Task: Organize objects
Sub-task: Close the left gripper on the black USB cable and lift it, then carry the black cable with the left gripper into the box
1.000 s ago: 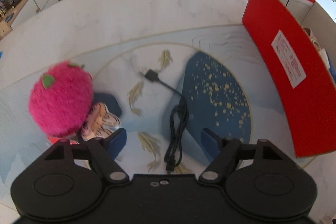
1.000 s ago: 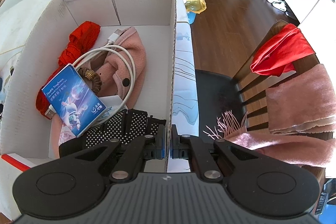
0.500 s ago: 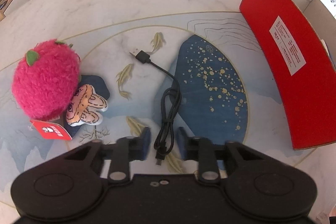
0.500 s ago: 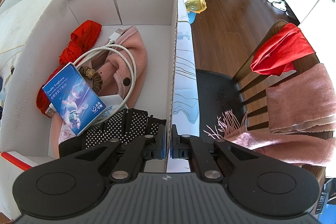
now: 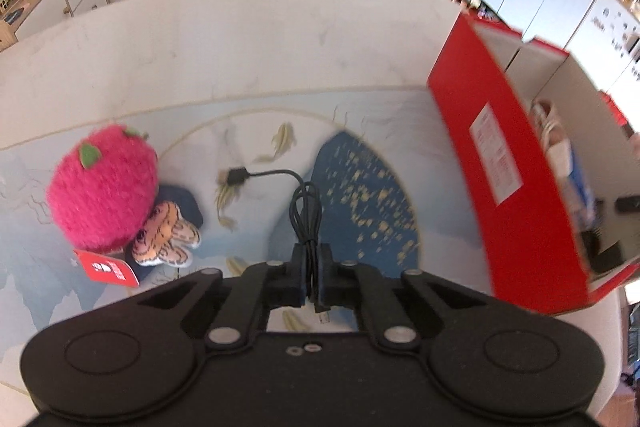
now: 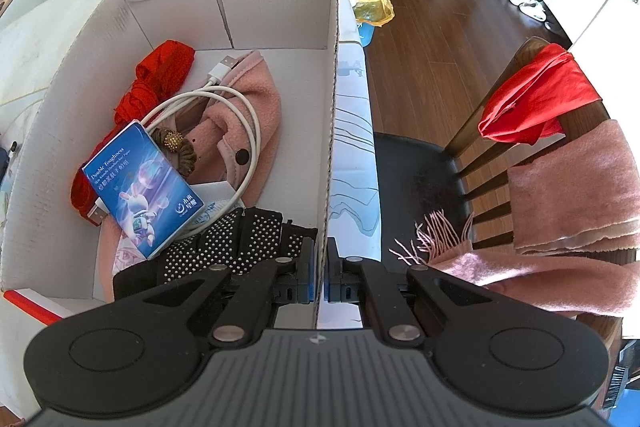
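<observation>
left tongs clamped on black cable, ready for box; right tongs pinch box wall, steadying it.

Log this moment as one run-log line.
left gripper: shut on black cable, lifting | right gripper: shut on box wall | plush toy: on table | next: cable into box

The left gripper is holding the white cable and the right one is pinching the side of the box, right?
Not quite. The cable pinched in the left gripper is black, as the left wrist view shows. The white cable lies inside the box. The right gripper does pinch the box wall.
</observation>
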`<state>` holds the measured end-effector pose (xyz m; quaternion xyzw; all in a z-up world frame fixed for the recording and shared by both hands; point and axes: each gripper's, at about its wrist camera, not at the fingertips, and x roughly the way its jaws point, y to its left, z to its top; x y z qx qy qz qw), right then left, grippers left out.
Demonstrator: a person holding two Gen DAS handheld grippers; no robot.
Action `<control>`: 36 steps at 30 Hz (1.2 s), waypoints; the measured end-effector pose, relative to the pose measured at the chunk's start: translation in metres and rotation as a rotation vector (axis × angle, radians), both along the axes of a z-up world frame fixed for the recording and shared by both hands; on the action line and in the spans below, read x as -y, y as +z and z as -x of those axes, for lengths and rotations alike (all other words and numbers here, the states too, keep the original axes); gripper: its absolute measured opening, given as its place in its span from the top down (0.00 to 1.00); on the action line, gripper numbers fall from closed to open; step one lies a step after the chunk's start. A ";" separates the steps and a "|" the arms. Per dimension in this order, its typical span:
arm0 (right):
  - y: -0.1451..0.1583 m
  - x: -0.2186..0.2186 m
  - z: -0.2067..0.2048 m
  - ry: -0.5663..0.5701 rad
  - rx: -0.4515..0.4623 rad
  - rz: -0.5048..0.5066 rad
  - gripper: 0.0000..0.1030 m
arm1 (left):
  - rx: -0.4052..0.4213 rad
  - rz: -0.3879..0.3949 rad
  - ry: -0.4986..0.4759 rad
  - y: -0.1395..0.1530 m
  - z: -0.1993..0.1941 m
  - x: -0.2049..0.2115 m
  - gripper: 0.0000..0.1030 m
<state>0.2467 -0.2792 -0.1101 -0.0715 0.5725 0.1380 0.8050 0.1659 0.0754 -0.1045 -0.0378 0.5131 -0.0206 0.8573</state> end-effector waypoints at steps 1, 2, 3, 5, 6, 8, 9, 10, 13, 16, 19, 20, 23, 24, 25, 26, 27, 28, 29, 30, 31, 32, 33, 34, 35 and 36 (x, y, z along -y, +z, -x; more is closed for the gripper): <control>0.000 0.000 0.000 0.000 0.000 -0.001 0.97 | 0.011 0.006 -0.003 0.006 0.001 0.001 0.97; 0.000 0.000 0.000 0.000 0.000 -0.002 0.97 | 0.022 0.013 -0.006 0.013 0.002 0.002 0.97; 0.000 0.000 0.000 0.000 0.000 -0.001 0.97 | 0.035 0.019 -0.010 0.019 0.003 0.004 0.97; 0.000 0.001 0.000 0.001 0.001 -0.001 0.97 | 0.063 0.031 -0.019 0.032 0.005 0.009 0.97; 0.000 0.001 0.000 0.002 0.002 0.000 0.97 | 0.076 0.042 -0.022 0.040 0.005 0.011 0.97; 0.000 0.000 0.000 0.004 0.003 0.000 0.97 | 0.104 0.067 -0.035 0.054 0.005 0.017 0.97; 0.000 0.000 0.000 0.004 0.004 -0.001 0.97 | 0.119 0.069 -0.047 0.060 0.005 0.022 0.97; 0.000 0.000 0.000 0.005 0.005 -0.001 0.97 | 0.135 0.072 -0.063 0.067 0.004 0.027 0.97; 0.000 -0.001 -0.001 0.004 0.005 -0.001 0.97 | 0.169 0.081 -0.110 0.083 0.002 0.044 0.97; 0.000 -0.001 -0.001 0.004 0.005 0.000 0.97 | 0.186 0.080 -0.162 0.093 -0.004 0.064 0.97; 0.000 -0.001 -0.001 0.004 0.005 -0.002 0.97 | 0.188 0.077 -0.215 0.096 -0.013 0.087 0.97; 0.000 -0.001 -0.001 0.003 0.004 -0.003 0.97 | 0.188 0.072 -0.232 0.097 -0.016 0.096 0.97; 0.000 -0.001 0.000 0.002 0.006 -0.005 0.97 | 0.192 0.058 -0.277 0.097 -0.022 0.120 0.97; 0.000 -0.001 0.000 0.002 0.006 -0.005 0.97 | 0.196 0.053 -0.287 0.096 -0.023 0.127 0.97; 0.000 -0.001 0.000 0.002 0.006 -0.005 0.97 | 0.198 0.048 -0.297 0.094 -0.026 0.135 0.97; 0.000 -0.001 0.000 0.002 0.006 -0.005 0.97 | 0.201 0.043 -0.308 0.093 -0.027 0.142 0.97; 0.001 -0.001 0.000 0.002 0.007 -0.005 0.97 | 0.203 0.035 -0.320 0.092 -0.029 0.149 0.97; 0.001 -0.001 0.000 0.003 0.006 -0.006 0.97 | 0.204 0.028 -0.330 0.091 -0.031 0.156 0.97; 0.001 0.000 -0.001 0.002 0.006 -0.007 0.97 | 0.203 0.022 -0.340 0.089 -0.033 0.164 0.97; 0.001 0.000 -0.001 0.002 0.007 -0.008 0.97 | 0.203 0.013 -0.349 0.088 -0.035 0.169 0.97; 0.001 0.000 -0.001 0.002 0.007 -0.010 0.97 | 0.208 -0.005 -0.359 0.086 -0.037 0.176 0.97; 0.001 0.000 -0.001 0.003 0.007 -0.011 0.97 | 0.210 -0.019 -0.368 0.084 -0.039 0.182 0.97; 0.001 0.001 -0.001 0.003 0.008 -0.011 0.97 | 0.214 -0.031 -0.376 0.082 -0.041 0.188 0.97; 0.001 0.001 -0.001 0.004 0.008 -0.012 0.97 | 0.219 -0.045 -0.382 0.079 -0.044 0.193 0.97; 0.001 0.002 0.000 0.004 0.009 -0.013 0.97 | 0.216 -0.054 -0.384 0.075 -0.047 0.197 0.97; 0.001 0.002 -0.001 0.005 0.009 -0.013 0.97 | 0.207 -0.058 -0.386 0.071 -0.050 0.201 0.97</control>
